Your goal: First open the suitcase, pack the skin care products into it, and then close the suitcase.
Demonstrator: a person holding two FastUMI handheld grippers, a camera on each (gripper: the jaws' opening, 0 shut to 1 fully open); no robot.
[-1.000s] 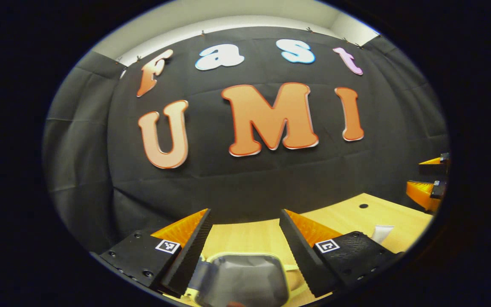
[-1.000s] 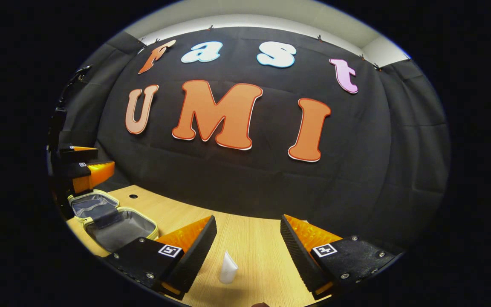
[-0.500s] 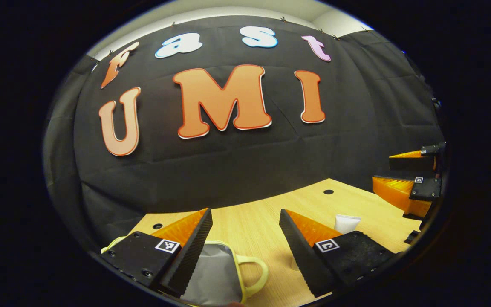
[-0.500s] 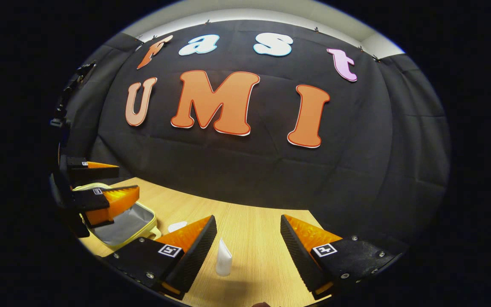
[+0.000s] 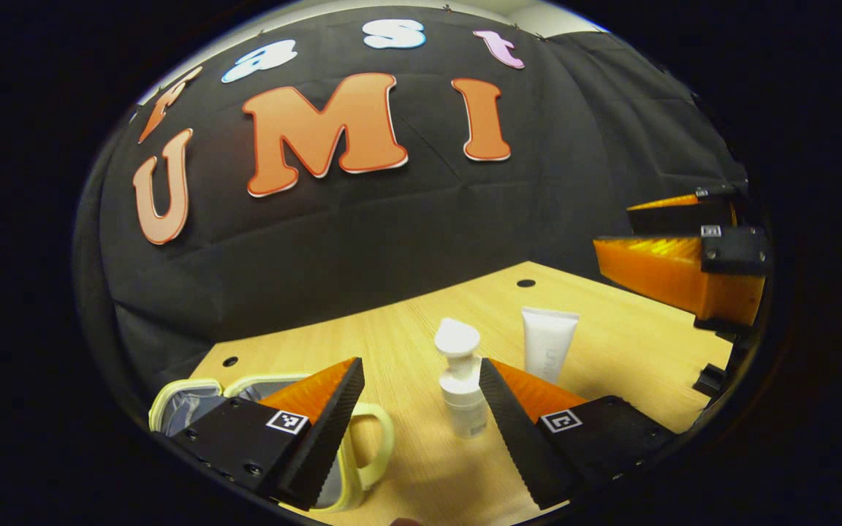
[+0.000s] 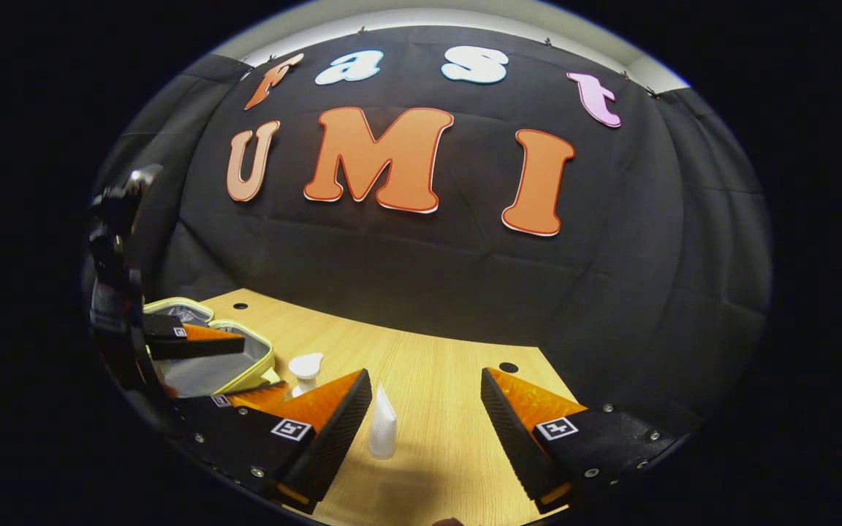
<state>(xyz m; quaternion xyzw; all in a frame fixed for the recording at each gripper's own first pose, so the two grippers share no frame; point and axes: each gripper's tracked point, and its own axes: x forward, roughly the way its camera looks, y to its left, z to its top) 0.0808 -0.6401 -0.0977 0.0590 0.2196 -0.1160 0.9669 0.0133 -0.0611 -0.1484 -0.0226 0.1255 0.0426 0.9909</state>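
Observation:
My left gripper [image 5: 421, 363] is open. A white pump bottle [image 5: 457, 387] stands upright in the gap, close to its right finger, and neither finger presses on it. Beyond it stands a white tube [image 5: 549, 351]. The small suitcase [image 5: 194, 394] lies open at lower left, yellow-rimmed and grey-lined, partly behind the left finger. My right gripper [image 6: 426, 374] is open low over the table, with the tube [image 6: 382, 431] upright beside its left finger. In the right gripper view the open suitcase [image 6: 209, 365], pump bottle [image 6: 305, 369] and left gripper [image 6: 264, 363] sit at the left.
The wooden table [image 5: 406, 329] has small round holes near its back edge and ends at the black cloth wall. The right gripper [image 5: 613, 228] hovers open at the right edge of the left gripper view. Bare table [image 6: 435, 365] lies ahead of the right gripper.
My left gripper has swung right, away from over the suitcase, to the pump bottle, which now stands between its fingers. The right gripper has barely moved.

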